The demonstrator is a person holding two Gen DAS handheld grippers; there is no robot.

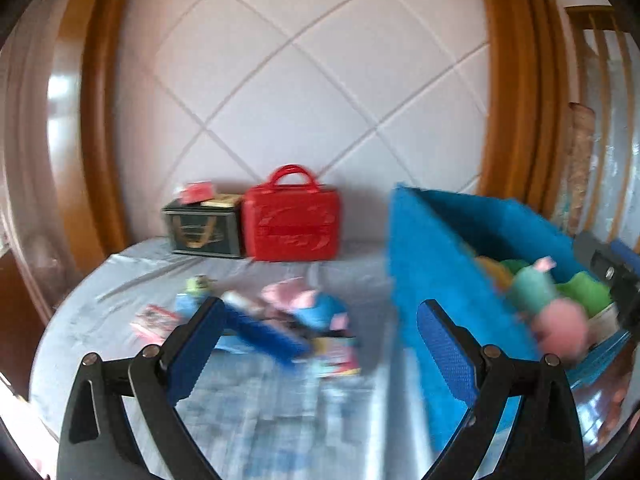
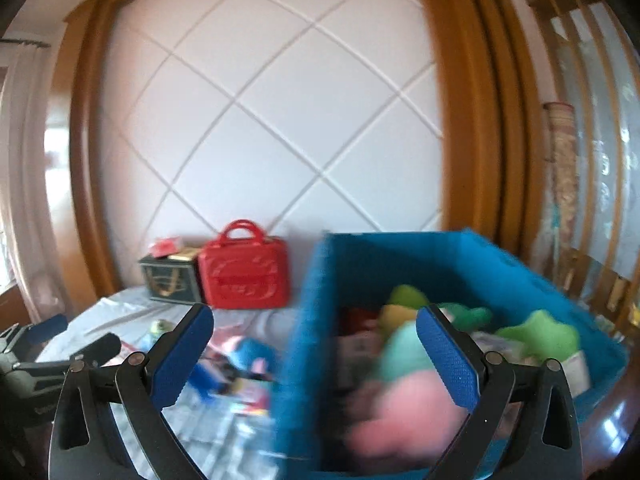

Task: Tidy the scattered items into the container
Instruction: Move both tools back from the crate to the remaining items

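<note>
Blue-clad pig plush (image 1: 316, 306) lies on the cloth left of the blue bin (image 1: 436, 264): soft, light, best pinched across its body. Left gripper (image 1: 320, 344) and right gripper (image 2: 316, 354) gape, empty.

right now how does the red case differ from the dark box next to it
The red case is bright red with a loop handle on top; the dark box is blackish green with no handle in view. The red case stands taller, while the dark box is lower and has small items lying on its top. Both sit side by side at the back of the table, against the wall.
</note>
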